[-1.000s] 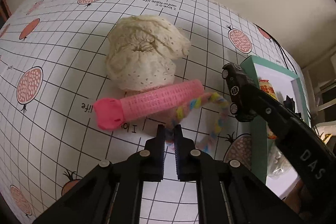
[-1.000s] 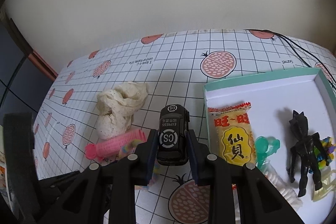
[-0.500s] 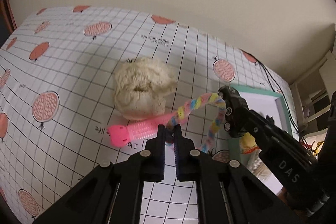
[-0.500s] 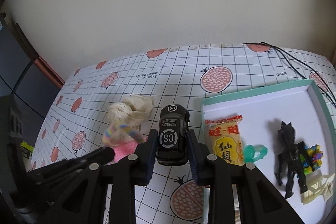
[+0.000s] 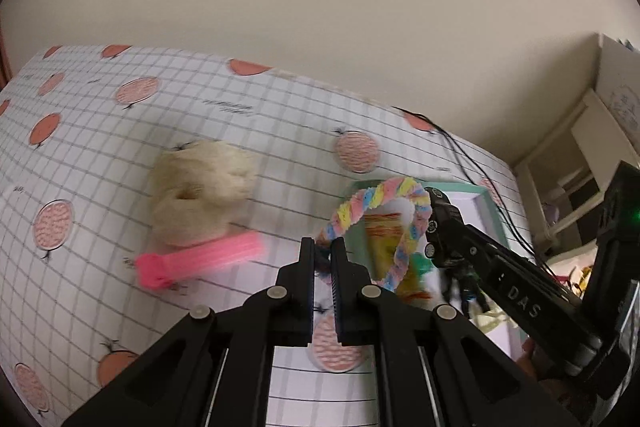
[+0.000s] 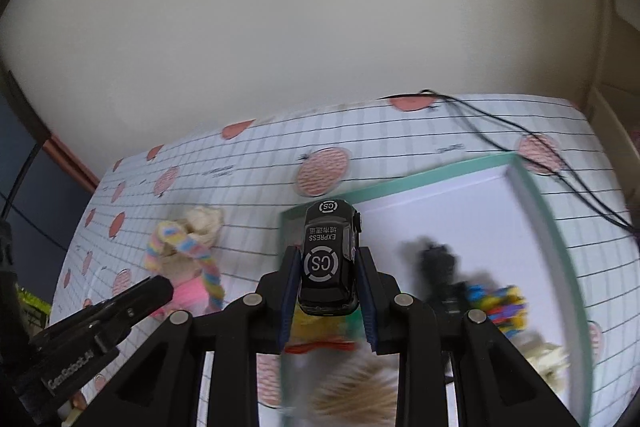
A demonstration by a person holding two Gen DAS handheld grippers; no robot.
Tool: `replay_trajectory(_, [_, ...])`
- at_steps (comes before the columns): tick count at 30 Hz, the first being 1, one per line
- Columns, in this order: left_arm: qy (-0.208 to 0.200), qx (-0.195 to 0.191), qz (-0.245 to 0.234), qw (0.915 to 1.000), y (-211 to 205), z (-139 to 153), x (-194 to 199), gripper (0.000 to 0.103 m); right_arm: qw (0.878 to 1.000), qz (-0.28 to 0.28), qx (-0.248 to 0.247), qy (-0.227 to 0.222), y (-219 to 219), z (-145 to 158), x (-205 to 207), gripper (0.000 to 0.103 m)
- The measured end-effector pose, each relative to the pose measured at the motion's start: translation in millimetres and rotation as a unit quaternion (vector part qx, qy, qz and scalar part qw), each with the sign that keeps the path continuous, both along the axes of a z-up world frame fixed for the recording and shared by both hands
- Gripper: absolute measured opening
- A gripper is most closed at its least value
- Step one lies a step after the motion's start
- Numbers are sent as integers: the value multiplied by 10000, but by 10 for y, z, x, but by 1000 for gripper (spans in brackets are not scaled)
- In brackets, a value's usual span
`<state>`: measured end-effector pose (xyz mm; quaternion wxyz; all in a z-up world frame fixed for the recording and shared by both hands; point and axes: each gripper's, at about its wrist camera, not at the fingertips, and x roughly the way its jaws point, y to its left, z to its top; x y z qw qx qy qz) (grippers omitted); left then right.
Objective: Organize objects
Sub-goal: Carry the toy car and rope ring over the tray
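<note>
Table (image 5: 248, 99) covered in white grid cloth with pomegranate prints, both views motion-blurred. Far left of left wrist view: cream lace fabric bundle (image 5: 202, 195) lying on the cloth, pink hair roller (image 5: 200, 259) flat just in front of it, touching or nearly touching its lower edge. Left claw (image 5: 323, 257) narrow, clamped on one end of a pastel twisted rope loop (image 5: 376, 211); loop is lifted off the table and arches up and right, its far side hanging down in front of the tray. In right wrist view the same rope loop (image 6: 188, 259) shows at left with the left claw arm below it, fabric bundle (image 6: 204, 221) behind it, pink roller (image 6: 188, 293) partly hidden behind the rope. Centre: right claw (image 6: 326, 277) closed on a black toy car (image 6: 329, 259), gripped by its sides, roof up with "CS" and "EXPRESS" markings, nose pointing away, held in the air over the near-left corner of the tray. Car also seen from the left wrist view (image 5: 438, 223), up at the tip of the right claw. Right: teal-rimmed tray (image 6: 536, 219) with white floor, sitting on the table. Inside it: yellow snack packet (image 5: 384, 239) near the left edge, black figure (image 6: 438, 267) about mid-tray, multicoloured small toy (image 6: 498, 307) just right of the figure, pale item at lower right too blurred to identify. Black cable (image 6: 520, 127) runs across the cloth behind the tray
</note>
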<state>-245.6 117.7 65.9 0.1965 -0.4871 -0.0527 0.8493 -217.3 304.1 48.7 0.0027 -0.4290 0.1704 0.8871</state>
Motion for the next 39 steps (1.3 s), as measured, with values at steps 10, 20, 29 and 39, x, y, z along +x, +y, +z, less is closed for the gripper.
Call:
replay_trajectory(10, [62, 214, -526, 9984, 614, -54, 229, 7, 9979, -642, 97, -33, 659, 8, 187, 29])
replay_trajectory(20, [-59, 210, -650, 9976, 890, -227, 305, 7, 9943, -1015, 235, -223, 997, -127, 271, 29])
replay_trajectory(29, [-358, 239, -553, 9975, 912, -412, 314, 7, 9903, -1292, 332, -381, 1174, -271, 328, 29])
replay_trajectory(39, [-475, 148, -592, 9970, 958, -467, 339, 8, 9903, -1261, 301, -493, 1188, -302, 328, 29])
